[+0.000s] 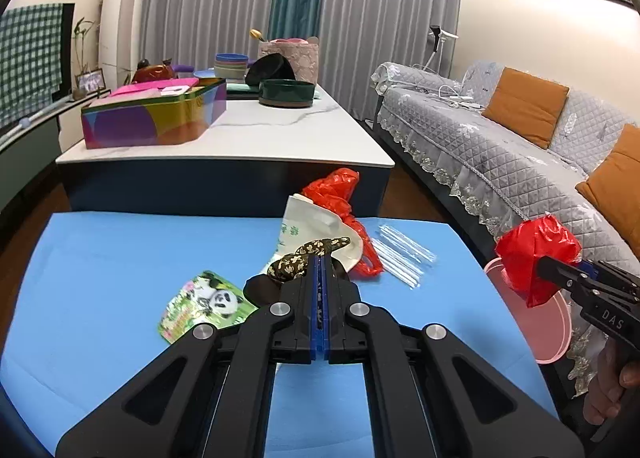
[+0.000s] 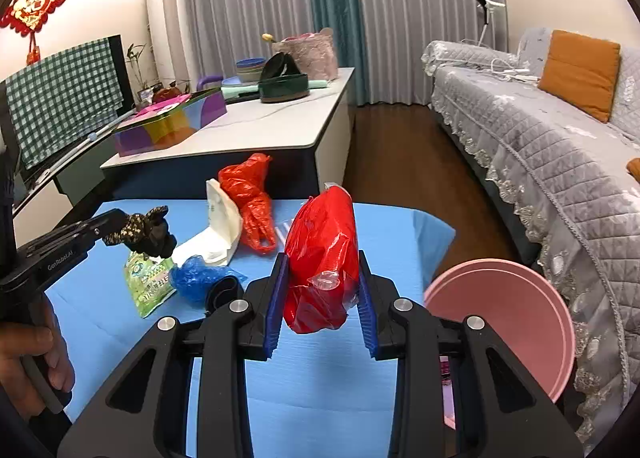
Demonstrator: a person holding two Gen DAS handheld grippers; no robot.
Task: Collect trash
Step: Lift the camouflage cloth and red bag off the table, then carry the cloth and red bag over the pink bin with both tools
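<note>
Pink bin [image 2: 516, 322] beside right hand-held gripper's [image 2: 322, 298] red bag [image 2: 324, 258]

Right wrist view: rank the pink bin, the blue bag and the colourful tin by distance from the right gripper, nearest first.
From the right gripper, which grips a red bag:
1. Pink bin, just right of it, past the blue mat's edge.
2. Blue bag, on the mat to its left; close to the bin's distance, so this order is tentative.
3. Colourful tin, far left on the white table.

We're seeing a crinkly, glossy red plastic bag [image 2: 322, 270], a shiny pink plastic bin [image 2: 516, 322], a matt blue table cover [image 1: 120, 250], a glossy foil-look panda packet [image 1: 204, 304], and a quilted grey cloth sofa cover [image 2: 552, 162].
</note>
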